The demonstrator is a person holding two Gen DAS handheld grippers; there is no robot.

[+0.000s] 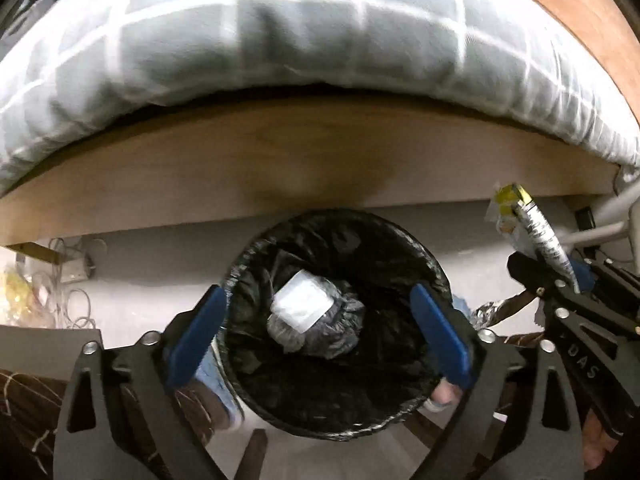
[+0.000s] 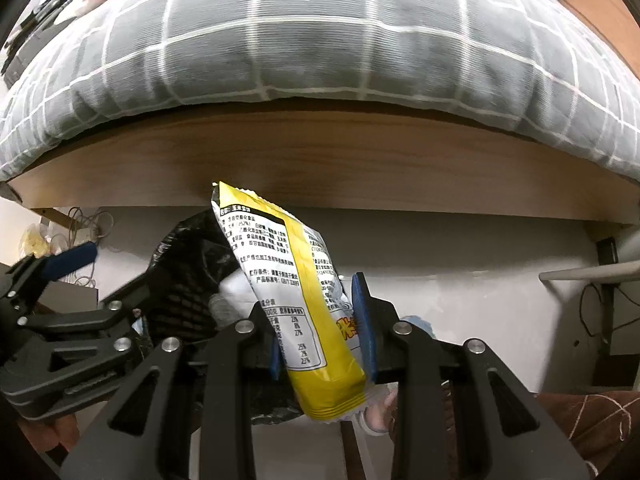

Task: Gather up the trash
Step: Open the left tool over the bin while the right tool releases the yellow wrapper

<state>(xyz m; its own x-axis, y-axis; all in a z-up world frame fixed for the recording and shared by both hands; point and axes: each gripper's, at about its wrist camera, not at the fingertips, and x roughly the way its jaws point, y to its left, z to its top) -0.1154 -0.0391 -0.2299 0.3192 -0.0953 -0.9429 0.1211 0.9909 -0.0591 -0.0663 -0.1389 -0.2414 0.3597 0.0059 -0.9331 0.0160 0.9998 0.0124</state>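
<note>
Both grippers point steeply down by the bed. L gripper (image 1: 316, 332) hangs over the trash bin (image 1: 432, 280), jaws wide, nothing between (clear wrapper (image 1: 302, 303) lies inside). R gripper (image 2: 322, 332), beside the bin's rim, pinches a yellow snack bag (image 2: 304, 300).

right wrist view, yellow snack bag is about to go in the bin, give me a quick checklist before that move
1. Right gripper jaws shut on the yellow snack bag: ok.
2. Bag over the bin opening: not ok; in the left wrist view it hangs to the right of the trash bin.
3. Bin mouth open, black liner over the rim: ok.
4. Room inside the bin: ok; only a white packet lies on the crumpled liner.
5. Left gripper out of the drop path: not ok; its jaws stand open directly over the bin mouth, holding nothing.
6. Bin steady on the floor: cannot tell.
</note>
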